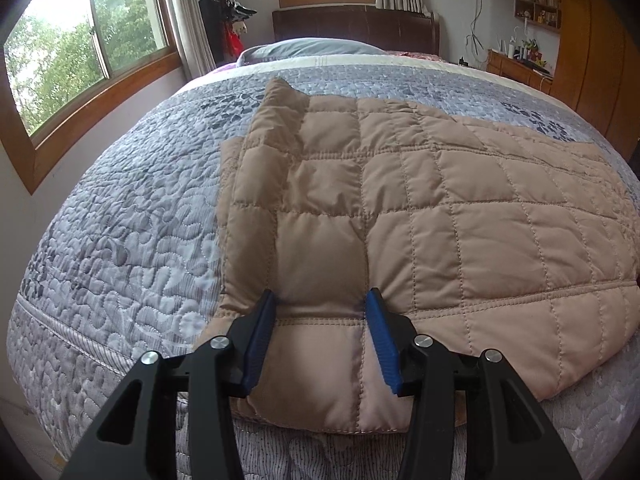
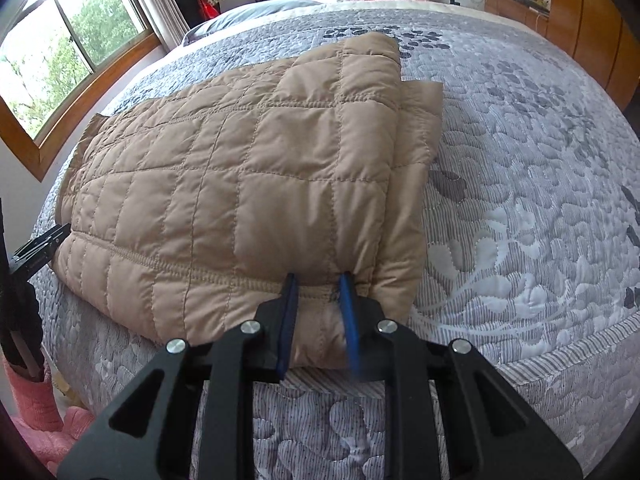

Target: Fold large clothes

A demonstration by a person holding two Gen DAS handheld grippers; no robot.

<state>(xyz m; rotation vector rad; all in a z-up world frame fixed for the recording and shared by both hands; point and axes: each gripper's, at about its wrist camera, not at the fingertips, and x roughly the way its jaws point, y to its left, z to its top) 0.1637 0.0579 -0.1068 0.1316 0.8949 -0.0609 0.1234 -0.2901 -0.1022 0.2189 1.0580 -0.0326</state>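
Nearest in the left wrist view, the left gripper (image 1: 322, 300) stands spread at the near hem of the tan quilted jacket (image 1: 420, 208), its blue pads (image 1: 260, 336) either side of one padded panel near the jacket's left corner; the fabric lies between them without being squeezed. In the right wrist view the right gripper (image 2: 318, 286) sits at the hem near the right corner, its pads much closer together and pinching a small ridge of the hem. The jacket (image 2: 248, 184) lies folded flat on the grey bedspread (image 2: 520, 208), its near hem hanging slightly over the bed's edge, a narrower folded layer running along each side. Beyond it lie a grey pillow (image 1: 312, 48) and the dark headboard (image 1: 352, 26).
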